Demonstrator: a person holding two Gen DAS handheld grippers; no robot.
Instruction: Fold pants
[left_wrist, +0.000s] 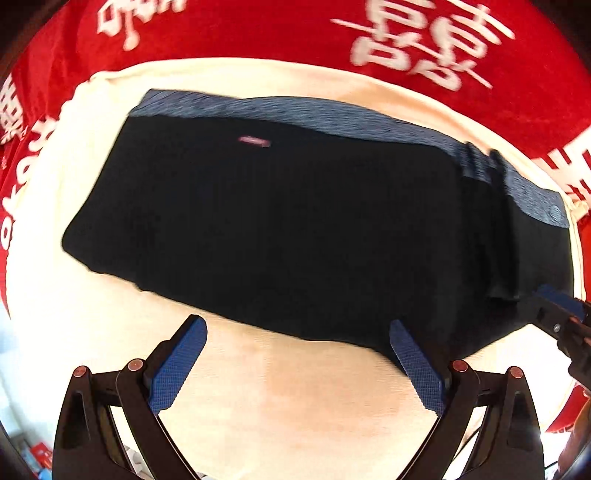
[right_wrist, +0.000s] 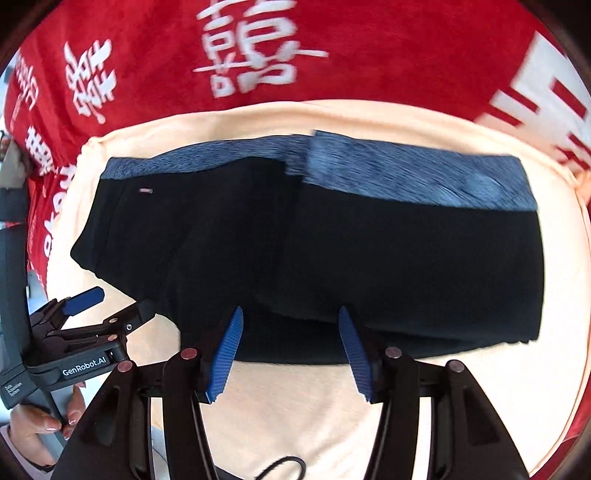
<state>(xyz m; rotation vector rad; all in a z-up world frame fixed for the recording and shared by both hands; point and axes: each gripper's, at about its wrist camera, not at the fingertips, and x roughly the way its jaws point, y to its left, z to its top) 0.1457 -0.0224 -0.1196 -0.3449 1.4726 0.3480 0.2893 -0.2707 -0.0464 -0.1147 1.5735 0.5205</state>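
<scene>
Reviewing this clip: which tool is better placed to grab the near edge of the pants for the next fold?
Probably the right tool: its open fingers already straddle the near edge of the black pants. The left tool is open too, mostly over the cream cloth.

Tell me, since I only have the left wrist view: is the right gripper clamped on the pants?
Observer: No. The right gripper has its jaws open over the near edge of the pants, pinching nothing.
Operator: What holds the left gripper?
Observer: A bare hand grips the handle of the left gripper.
Operator: Any marking on it?
Observer: A label on its body reads GenRobot.AI.
</scene>
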